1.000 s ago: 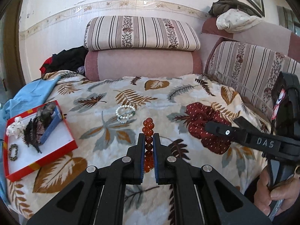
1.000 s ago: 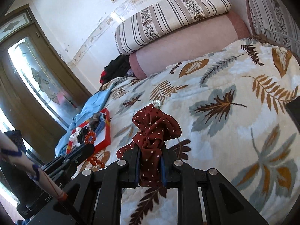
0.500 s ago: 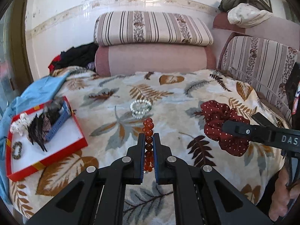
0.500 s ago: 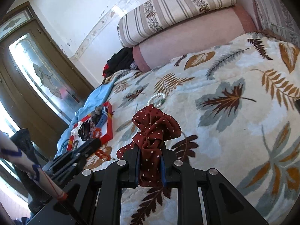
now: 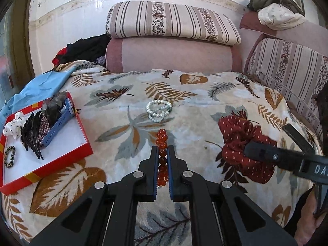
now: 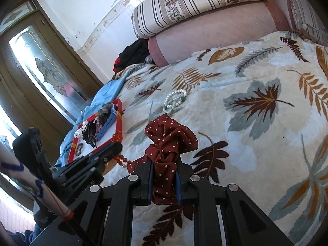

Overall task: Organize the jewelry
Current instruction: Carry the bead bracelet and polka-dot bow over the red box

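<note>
My left gripper (image 5: 163, 150) is shut on an amber bead bracelet (image 5: 162, 141), whose beads stick out past the tips above the leaf-print blanket (image 5: 127, 186). My right gripper (image 6: 164, 162) is shut on a dark red polka-dot scrunchie (image 6: 171, 137); the same scrunchie (image 5: 237, 135) and the right gripper's black fingers (image 5: 264, 153) show at the right of the left wrist view. A white pearl bracelet (image 5: 158, 110) lies loose on the blanket ahead, also seen as the pearl bracelet (image 6: 175, 100). A red-rimmed white tray (image 5: 61, 157) sits at the left.
The tray (image 6: 117, 123) holds a blue basket (image 5: 59, 123), a black hair claw (image 5: 32, 135), a white dotted scrunchie (image 5: 13, 127) and a small patterned hair tie (image 5: 9, 156). Striped cushions (image 5: 172, 22) line the back, a blue cloth (image 5: 41, 86) lies behind the tray, and a door (image 6: 41, 65) stands left.
Both grippers have sunk toward the blanket and moved forward, each keeping its hold. The pearl bracelet and the tray look nearer and larger in both views.
</note>
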